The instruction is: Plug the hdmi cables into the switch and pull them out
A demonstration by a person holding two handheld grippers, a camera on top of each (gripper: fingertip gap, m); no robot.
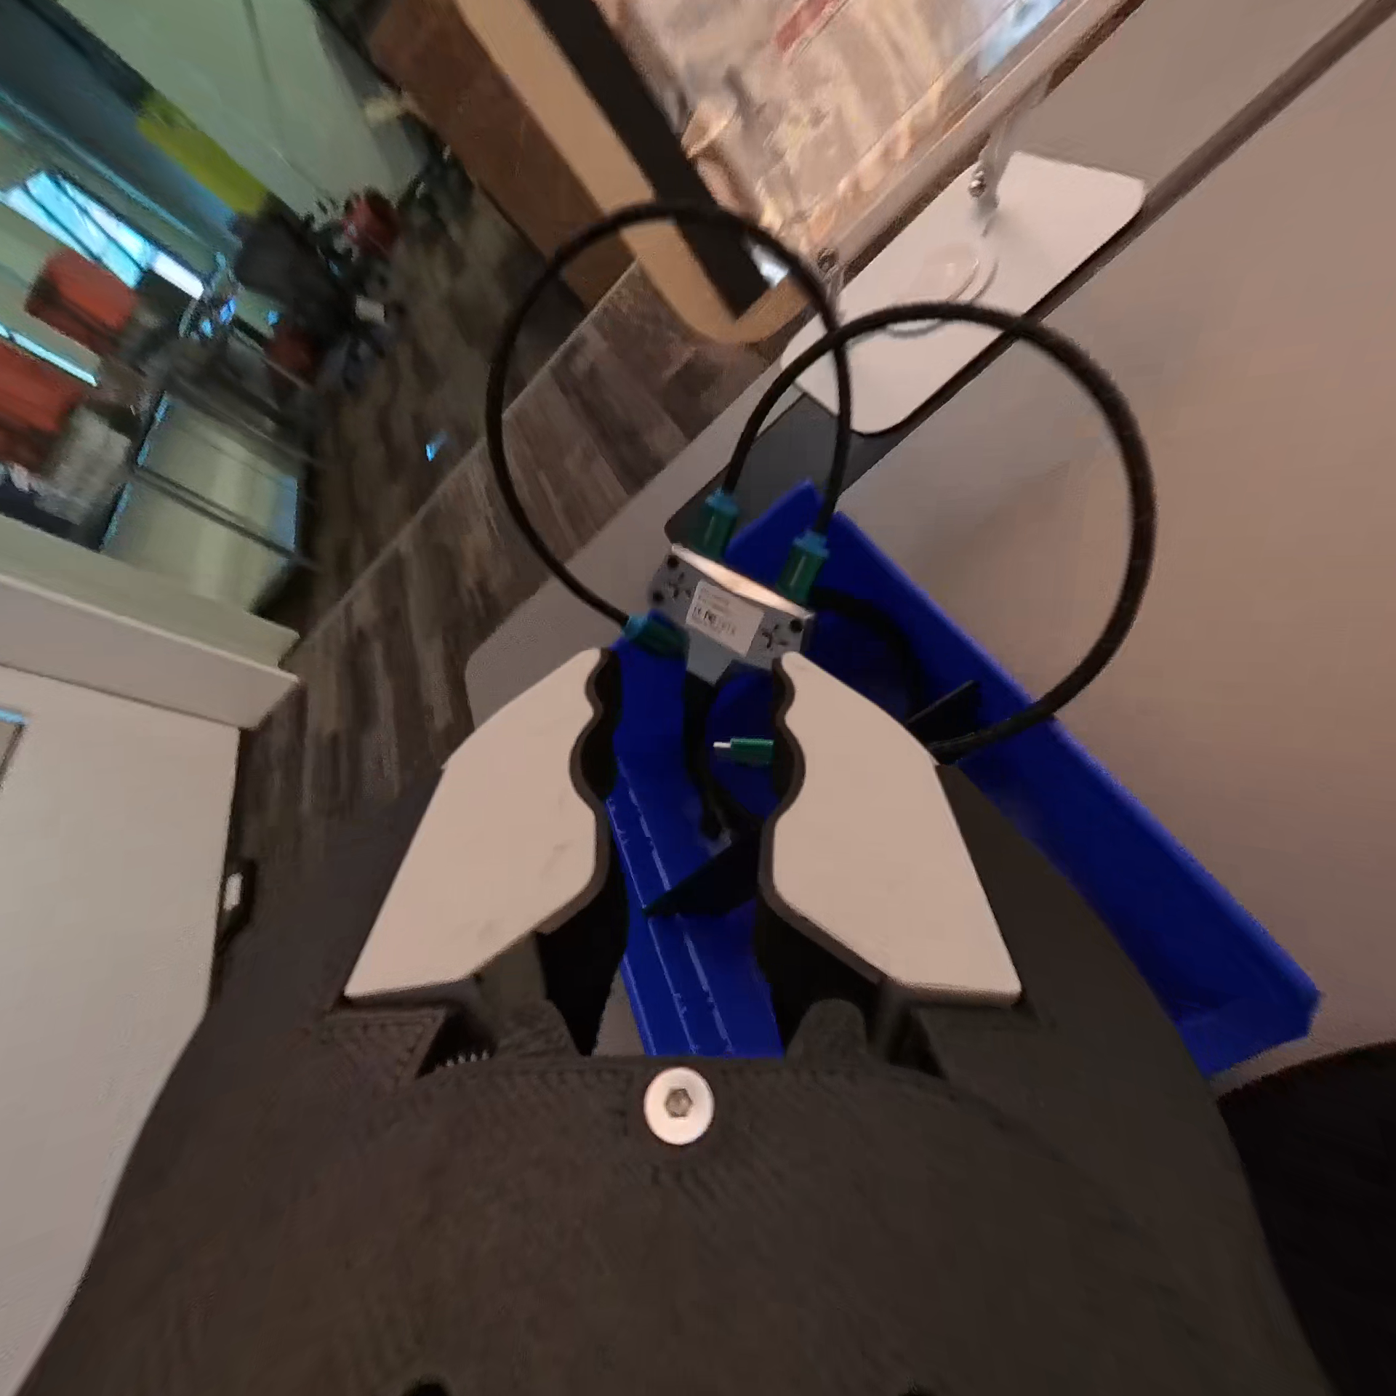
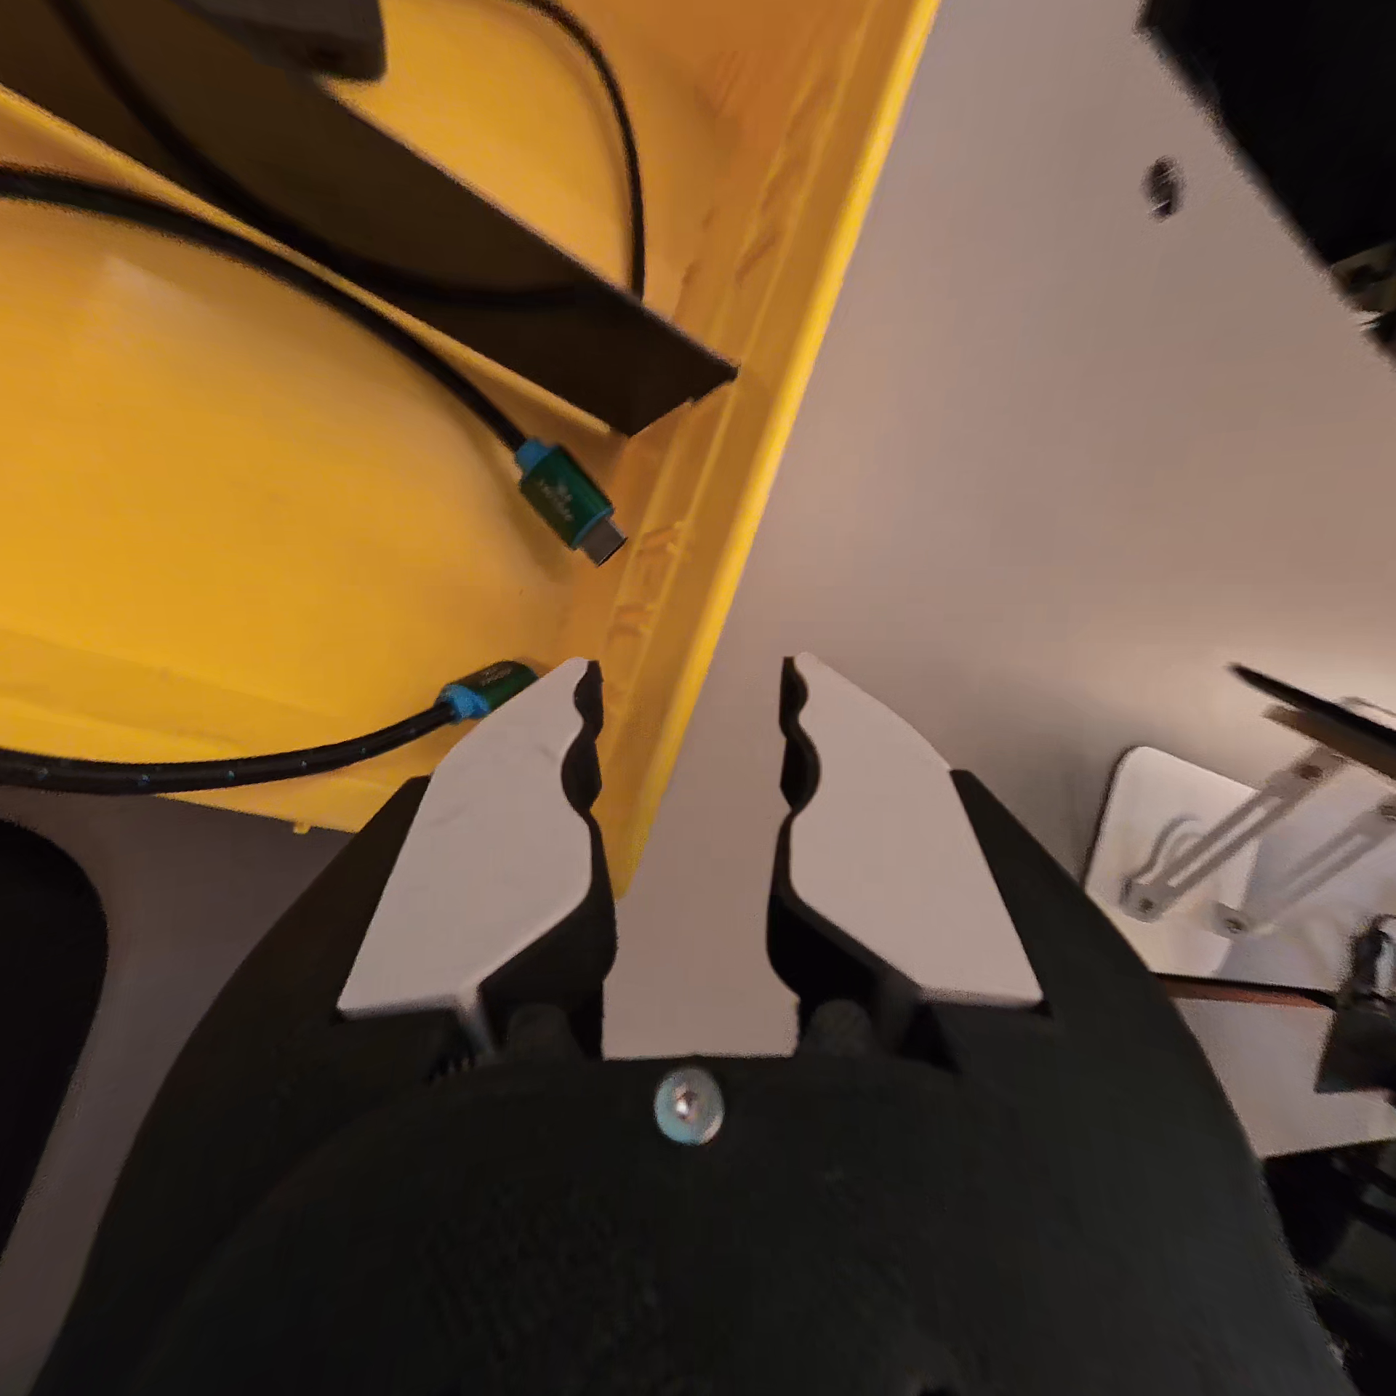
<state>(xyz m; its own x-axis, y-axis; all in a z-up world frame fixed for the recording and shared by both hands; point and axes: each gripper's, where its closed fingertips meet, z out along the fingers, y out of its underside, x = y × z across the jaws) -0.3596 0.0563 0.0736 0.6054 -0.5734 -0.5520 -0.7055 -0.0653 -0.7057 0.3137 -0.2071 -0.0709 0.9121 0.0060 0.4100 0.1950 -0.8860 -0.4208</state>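
In the left wrist view a small silver switch point(image 1: 729, 616) sits raised over a blue bin point(image 1: 1057, 793), just past my left gripper point(image 1: 691, 665). The jaws stand wide apart, with a gap beside the switch's near corner. Three green-ended black cables point(image 1: 804, 563) are plugged into it and loop upward. A loose green plug point(image 1: 748, 752) lies in the bin. In the right wrist view my right gripper point(image 2: 691, 668) is open and empty over the rim of a yellow bin point(image 2: 755, 491). Two loose green HDMI plugs lie there, one point(image 2: 570, 502) ahead, one point(image 2: 491, 680) beside the left fingertip.
Black dividers point(image 2: 453, 249) cross the yellow bin, and a dark box point(image 2: 302, 30) lies at its far end. Both bins rest on a white table point(image 2: 1020, 453). A white stand base point(image 1: 1057, 227) sits behind the blue bin. The table edge and floor lie to the left.
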